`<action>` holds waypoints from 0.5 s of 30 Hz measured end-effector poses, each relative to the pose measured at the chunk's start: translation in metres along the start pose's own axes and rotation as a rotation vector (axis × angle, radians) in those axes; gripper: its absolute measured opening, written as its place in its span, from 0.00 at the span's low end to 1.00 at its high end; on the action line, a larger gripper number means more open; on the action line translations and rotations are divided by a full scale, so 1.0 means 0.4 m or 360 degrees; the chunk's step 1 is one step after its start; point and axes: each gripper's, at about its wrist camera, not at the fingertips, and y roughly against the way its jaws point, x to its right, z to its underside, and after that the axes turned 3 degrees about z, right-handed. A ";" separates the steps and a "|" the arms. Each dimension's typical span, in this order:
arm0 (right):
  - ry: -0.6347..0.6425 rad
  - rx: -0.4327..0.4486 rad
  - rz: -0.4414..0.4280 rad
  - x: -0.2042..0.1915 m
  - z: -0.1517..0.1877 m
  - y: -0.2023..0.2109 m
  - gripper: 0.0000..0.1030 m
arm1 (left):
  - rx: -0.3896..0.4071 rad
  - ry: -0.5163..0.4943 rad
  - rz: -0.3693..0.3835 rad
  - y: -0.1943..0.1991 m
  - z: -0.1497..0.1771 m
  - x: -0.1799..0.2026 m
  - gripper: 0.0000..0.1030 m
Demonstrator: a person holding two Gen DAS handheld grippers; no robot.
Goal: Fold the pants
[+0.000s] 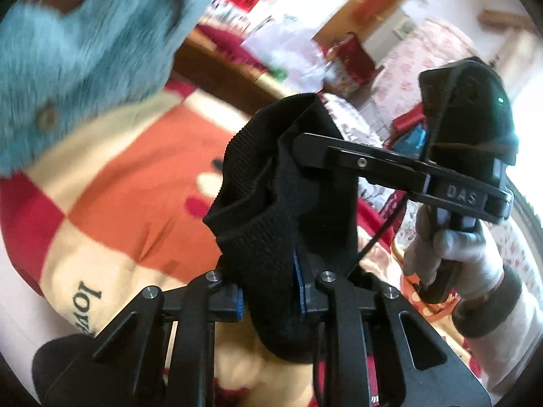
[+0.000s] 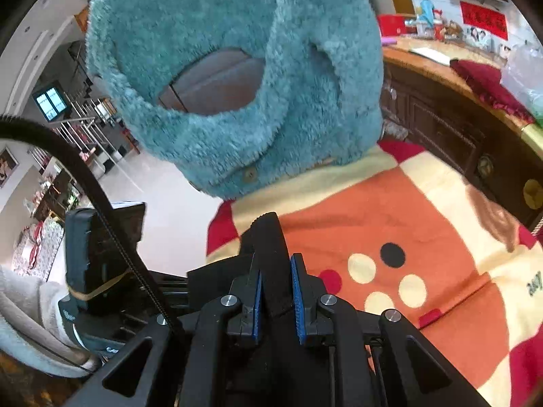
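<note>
The black ribbed pants (image 1: 271, 210) are bunched and held up in the air above a checked blanket (image 1: 135, 183). My left gripper (image 1: 271, 291) is shut on a thick fold of them between its blue pads. My right gripper (image 1: 305, 149) comes in from the right in the left wrist view, and its finger lies against the same bunch. In the right wrist view my right gripper (image 2: 275, 291) is shut on a black band of the pants (image 2: 269, 257). Most of the pants hang out of sight below the grippers.
The person's fuzzy teal sweater (image 2: 237, 78) is close, up and behind the grippers. The orange, cream and red checked blanket (image 2: 407, 224) covers the surface below. A dark wooden cabinet (image 2: 451, 129) stands behind it. The gloved right hand (image 1: 451, 254) holds the right gripper's handle.
</note>
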 end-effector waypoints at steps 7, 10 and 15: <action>0.0006 0.0191 0.0080 -0.037 0.033 0.189 0.14 | 0.0135 -0.0331 -0.0099 0.028 0.010 0.203 0.18; -0.0057 0.0260 0.0132 -0.022 0.075 0.270 0.14 | 0.0142 -0.0479 -0.0110 0.004 0.023 0.293 0.18; -0.0234 0.0350 0.0258 0.033 0.207 0.408 0.14 | 0.0030 -0.0688 -0.0068 -0.086 0.081 0.425 0.19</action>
